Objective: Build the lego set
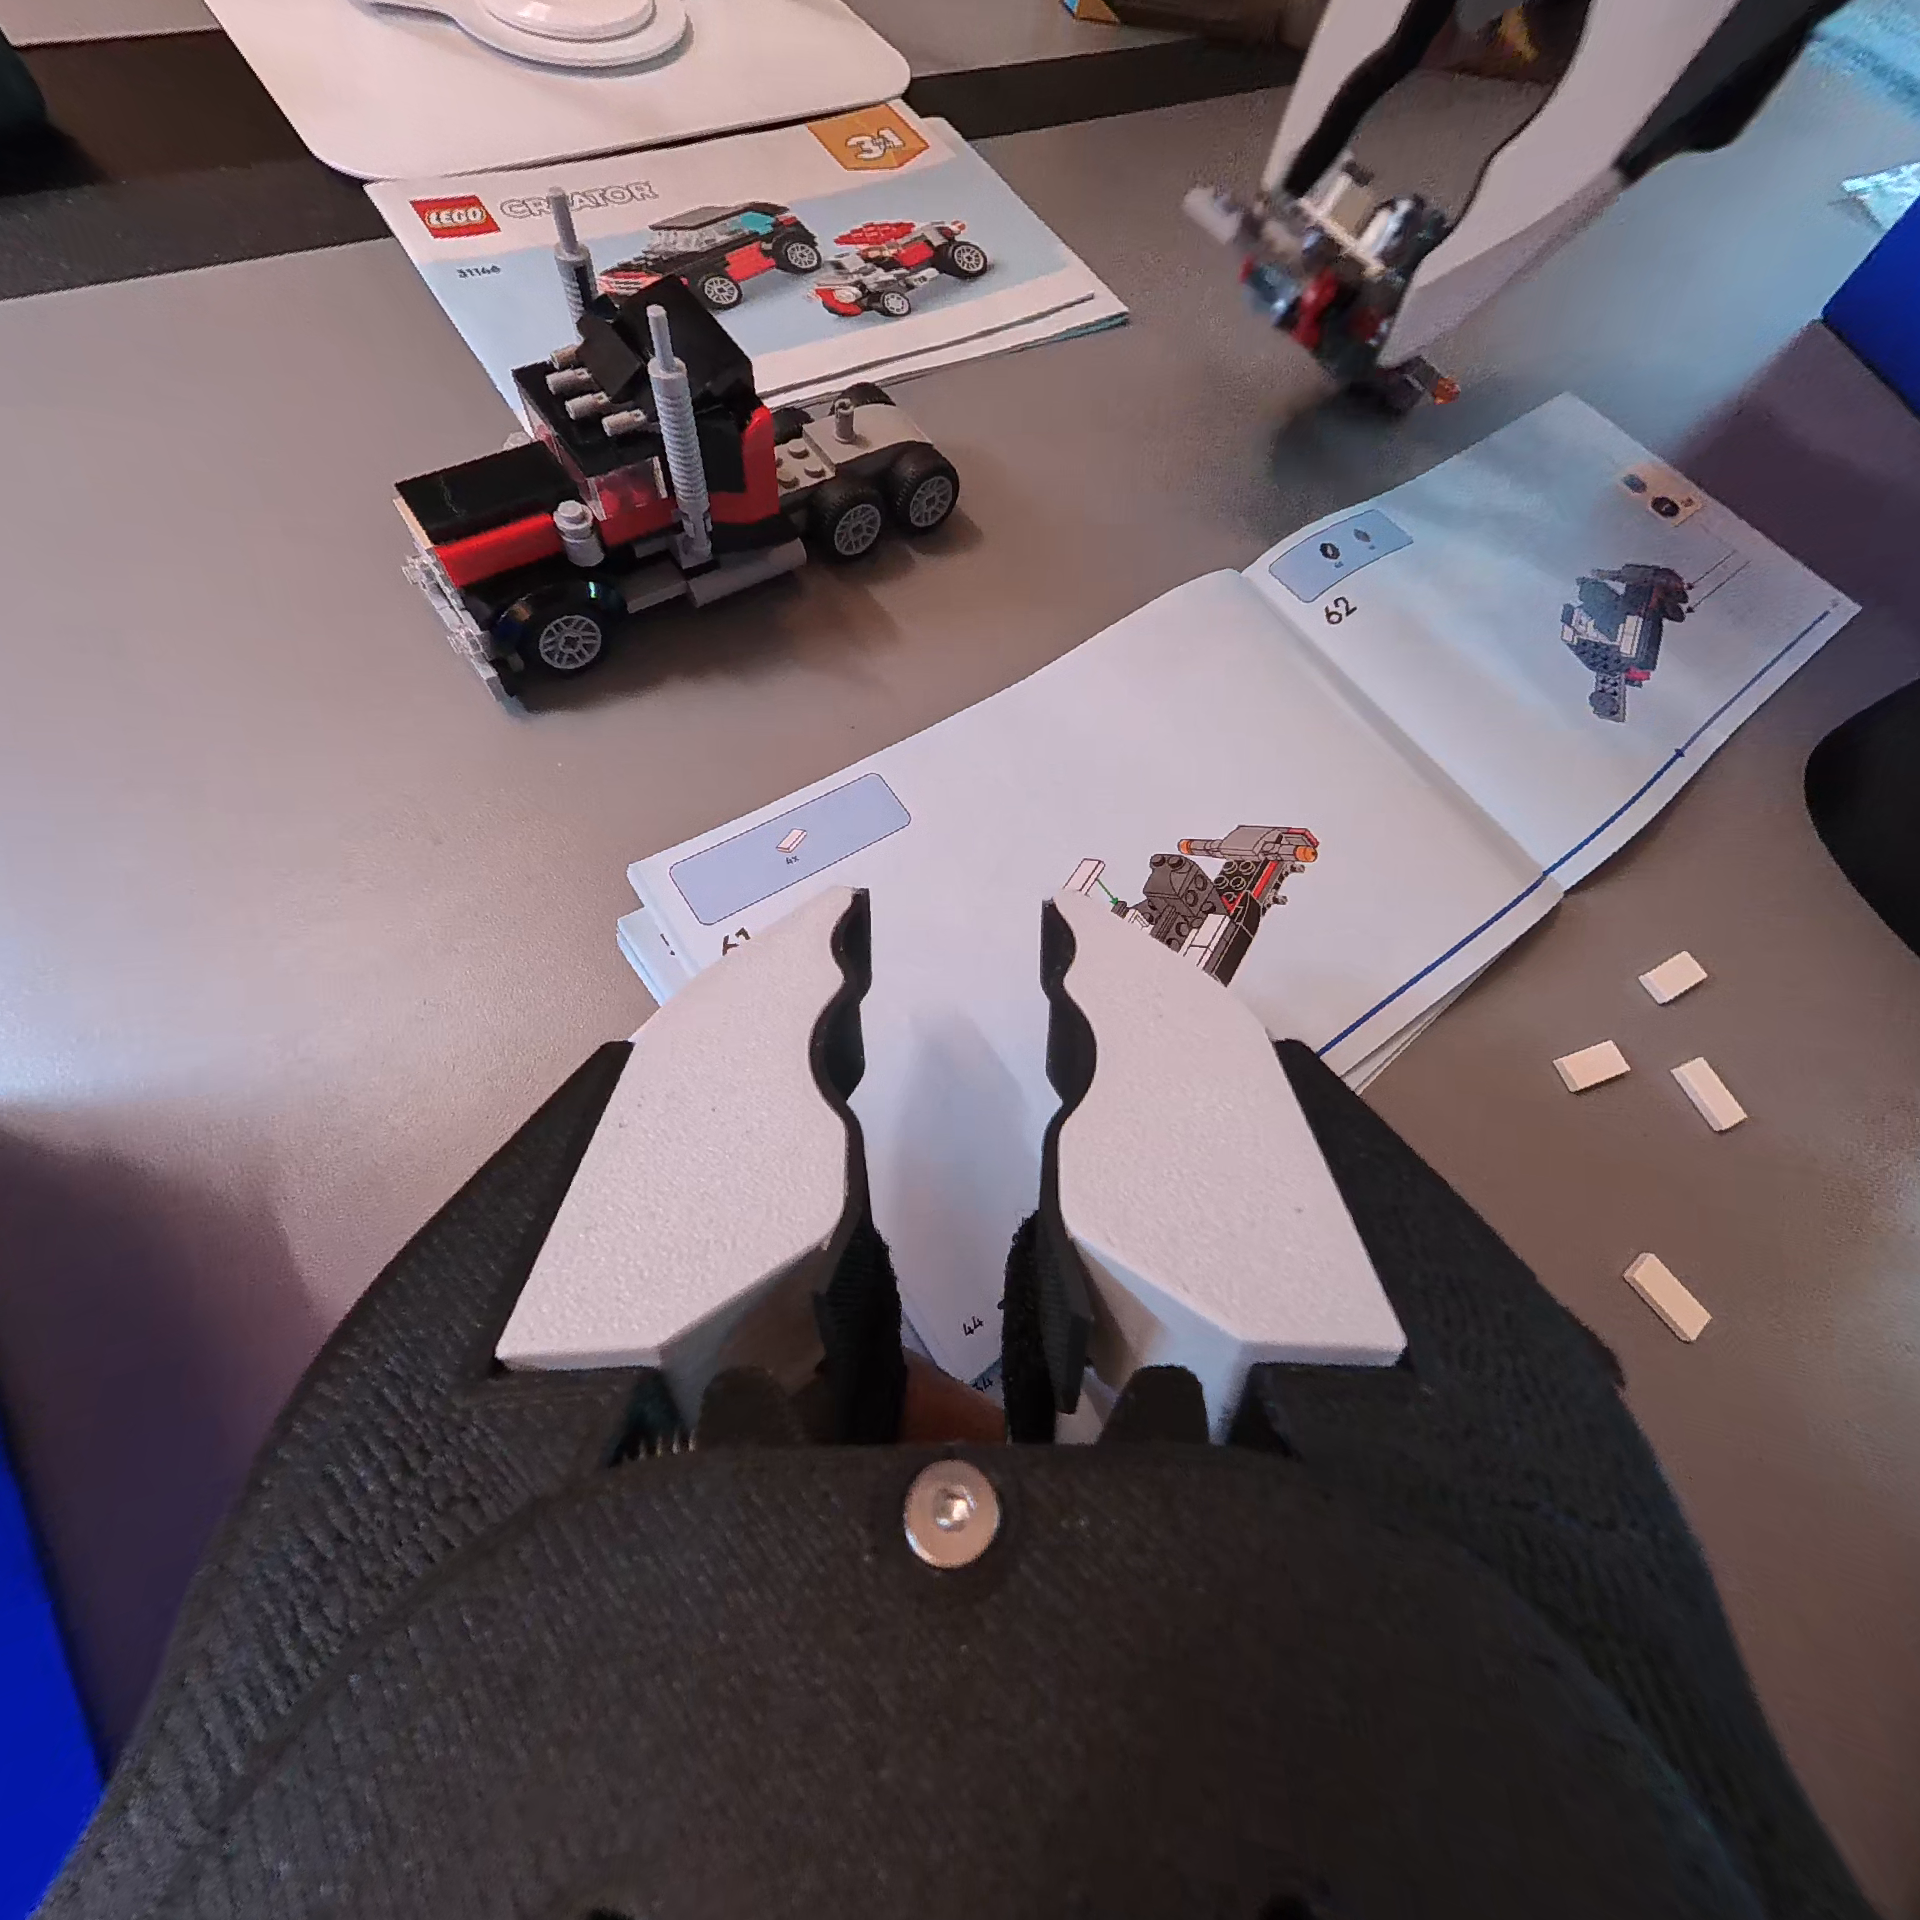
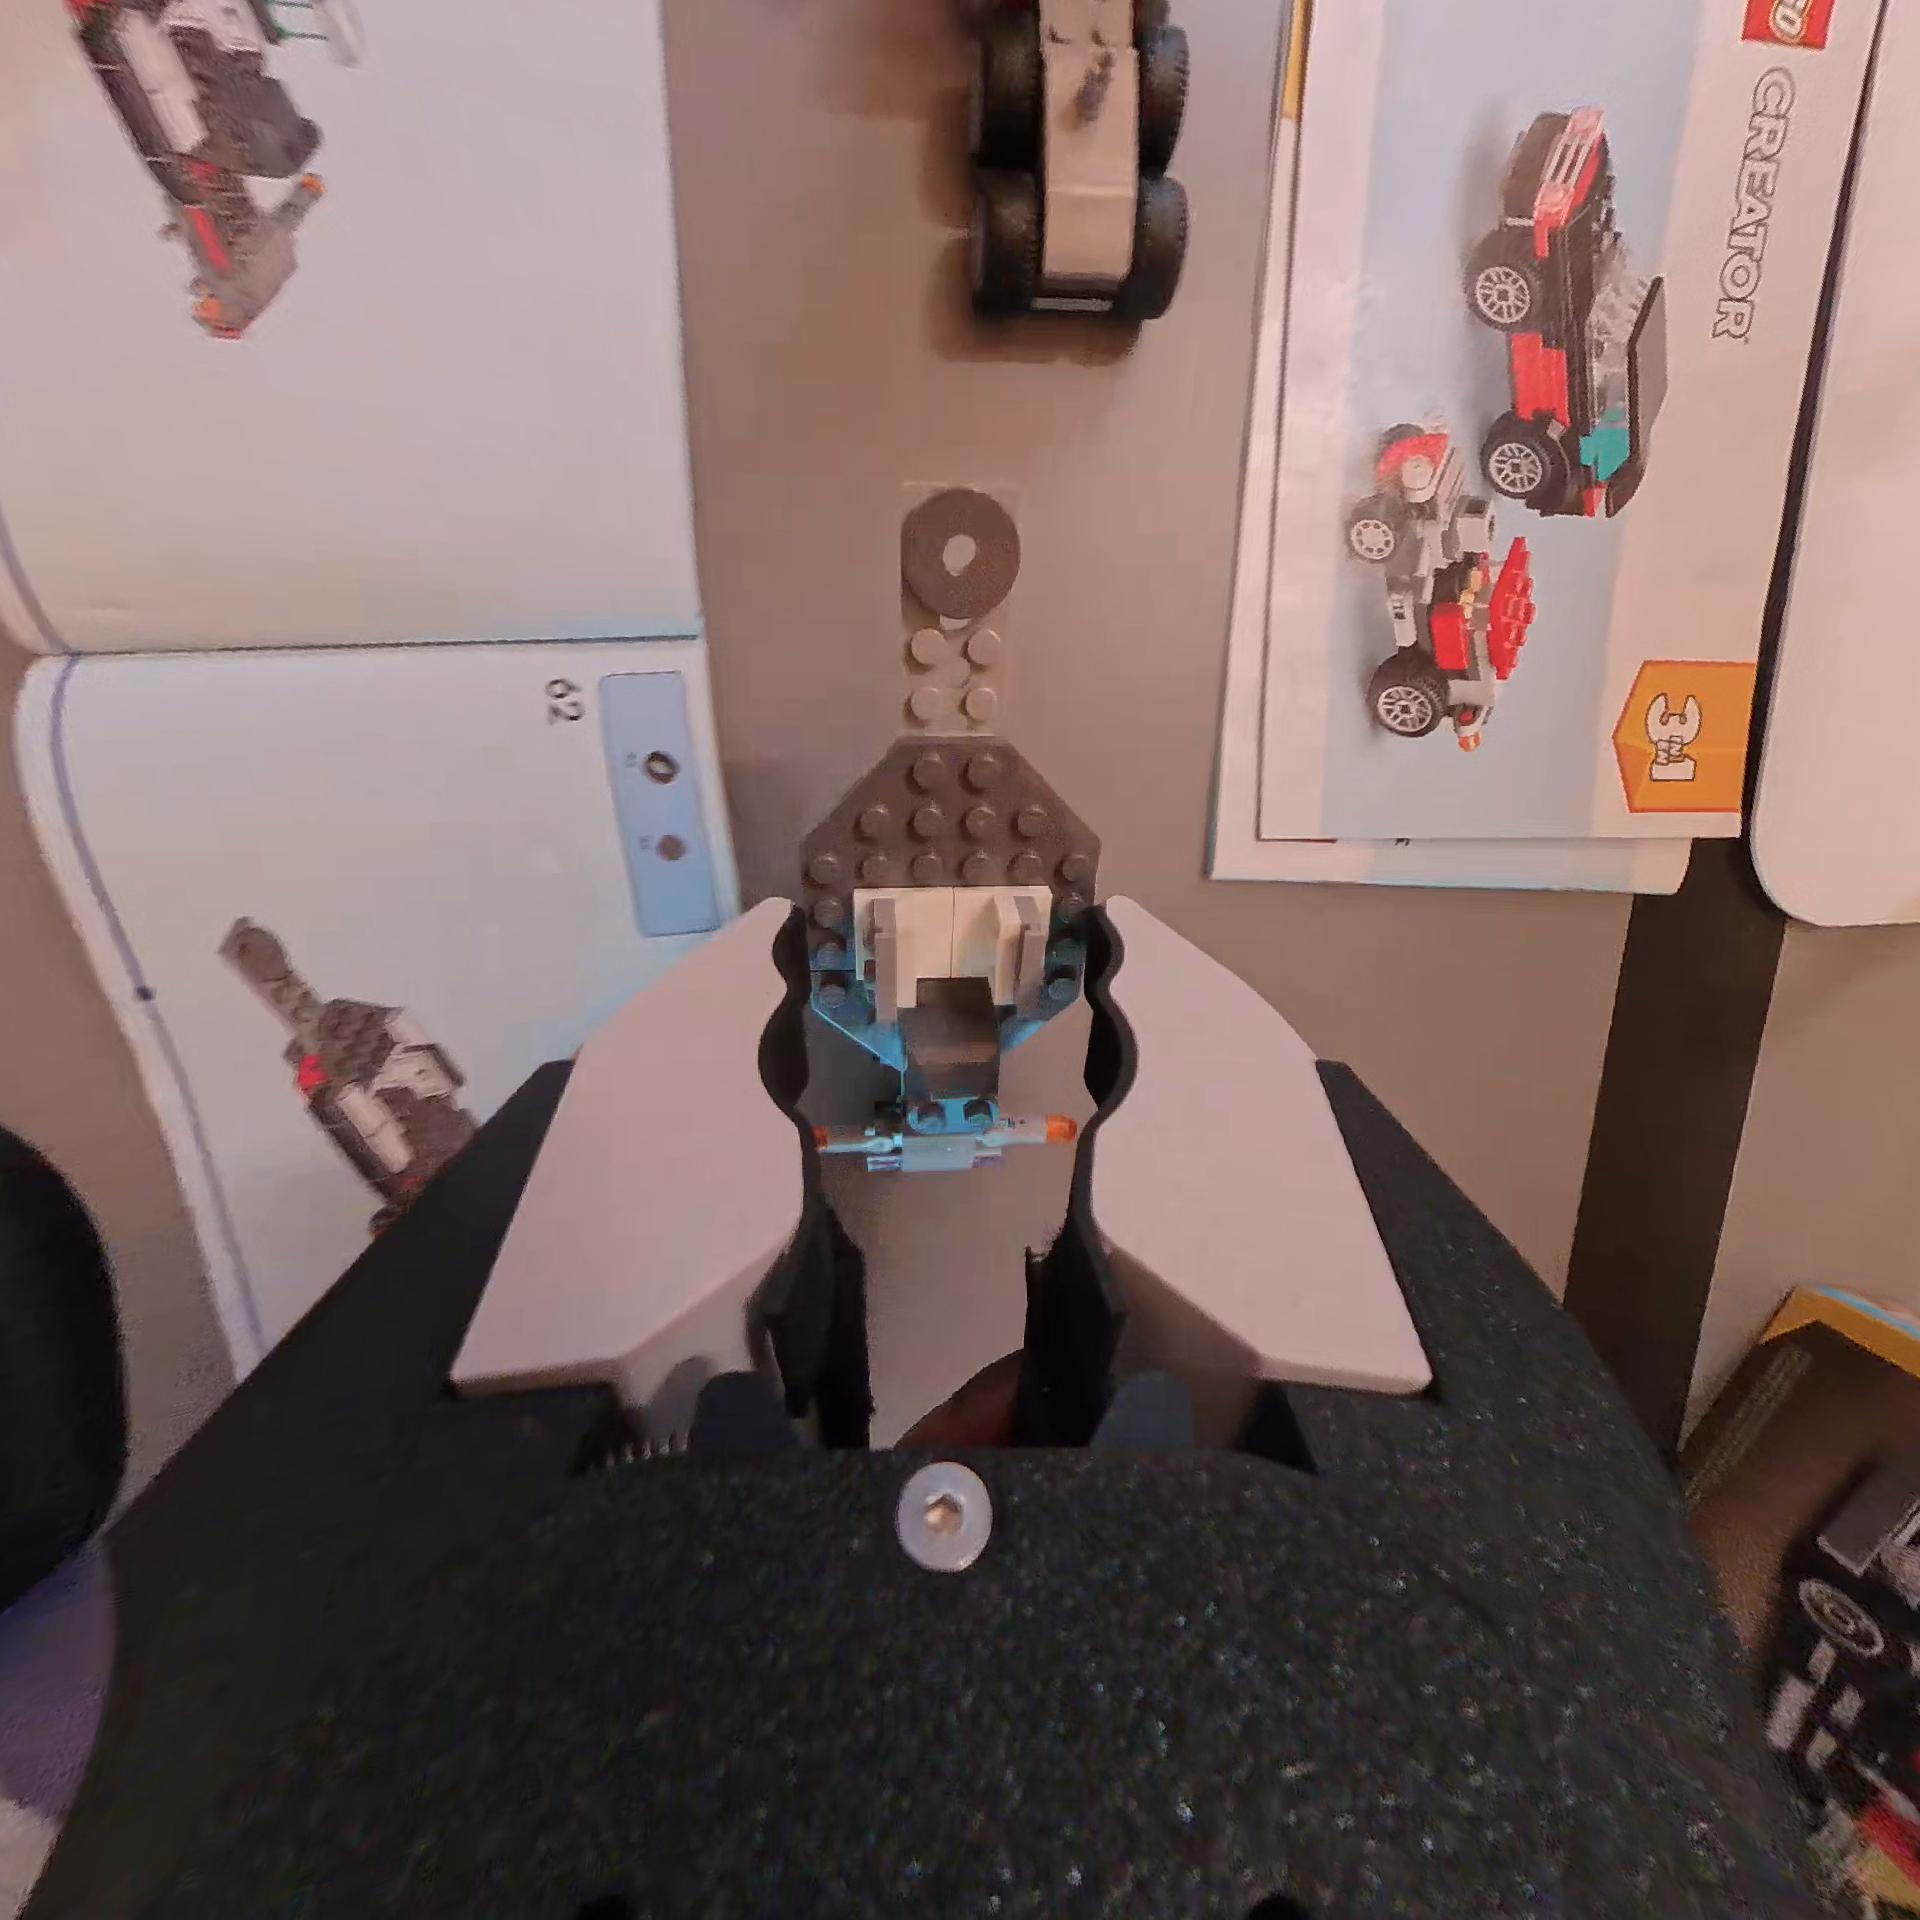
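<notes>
My left gripper [image 1: 956, 914] is open and empty, low over the open instruction booklet [image 1: 1091, 727]. My right gripper [image 2: 945, 914] is shut on a small lego sub-assembly [image 2: 956, 831] of dark grey plates with white and blue parts and a light grey studded arm. It holds the sub-assembly above the table. In the left wrist view this gripper [image 1: 1351, 249] and the sub-assembly [image 1: 1299, 301] are blurred at the top right. A built black and red truck [image 1: 644, 499] stands on the grey table, and its rear wheels show in the right wrist view [image 2: 1081, 177]. Several white tiles [image 1: 1590, 1065] lie loose to the right of the booklet.
A closed booklet [image 1: 727, 239] lies behind the truck, and it also shows in the right wrist view [image 2: 1507, 468]. A white pad with a round base [image 1: 582, 83] sits at the far edge. A dark rounded object [image 1: 1870, 810] is at the right edge. A lego box [image 2: 1839, 1662] is at the lower right.
</notes>
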Available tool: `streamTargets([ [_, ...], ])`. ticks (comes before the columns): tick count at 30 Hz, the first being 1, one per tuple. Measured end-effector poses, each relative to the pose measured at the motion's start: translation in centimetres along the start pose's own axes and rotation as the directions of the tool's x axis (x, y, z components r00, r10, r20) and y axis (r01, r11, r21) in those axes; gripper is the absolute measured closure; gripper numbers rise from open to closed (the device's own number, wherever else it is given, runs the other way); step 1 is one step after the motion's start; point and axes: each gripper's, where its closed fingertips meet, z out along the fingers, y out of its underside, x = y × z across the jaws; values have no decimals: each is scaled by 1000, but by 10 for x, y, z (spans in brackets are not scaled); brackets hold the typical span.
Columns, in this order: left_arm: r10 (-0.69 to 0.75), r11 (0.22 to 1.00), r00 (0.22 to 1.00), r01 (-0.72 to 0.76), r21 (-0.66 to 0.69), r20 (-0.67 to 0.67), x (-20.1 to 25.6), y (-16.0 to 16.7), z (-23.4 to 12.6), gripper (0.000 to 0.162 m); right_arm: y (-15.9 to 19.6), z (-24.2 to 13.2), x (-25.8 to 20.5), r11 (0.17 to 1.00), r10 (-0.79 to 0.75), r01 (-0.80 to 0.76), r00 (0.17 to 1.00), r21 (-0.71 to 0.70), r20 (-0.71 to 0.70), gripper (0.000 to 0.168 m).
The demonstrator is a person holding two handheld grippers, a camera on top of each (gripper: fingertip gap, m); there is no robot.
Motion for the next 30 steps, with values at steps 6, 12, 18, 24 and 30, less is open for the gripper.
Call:
streamTargets([
  [6, 30, 999, 1000, -30, -27, 6, 2, 3, 2, 130, 14, -25, -40, 996, -9, 7, 1000, -92, -30, 117],
  [12, 58, 995, 998, -58, -77, 5, 4, 9, 7, 130, 14, -34, -37, 984, -117, 97, 985, -149, -129, 118],
  [18, 71, 994, 997, -70, -88, 12, 4, 10, 8, 130, 10, -65, -30, 976, -145, 104, 966, -190, -214, 118],
  [24, 91, 991, 996, -88, -98, 19, 5, 11, 8, 130, 21, -75, -82, 933, -65, 31, 994, -357, -85, 118],
  [30, 111, 989, 993, -108, -103, 25, 6, 12, 8, 130, 12, -24, -118, 947, -54, 66, 997, -315, 46, 118],
])
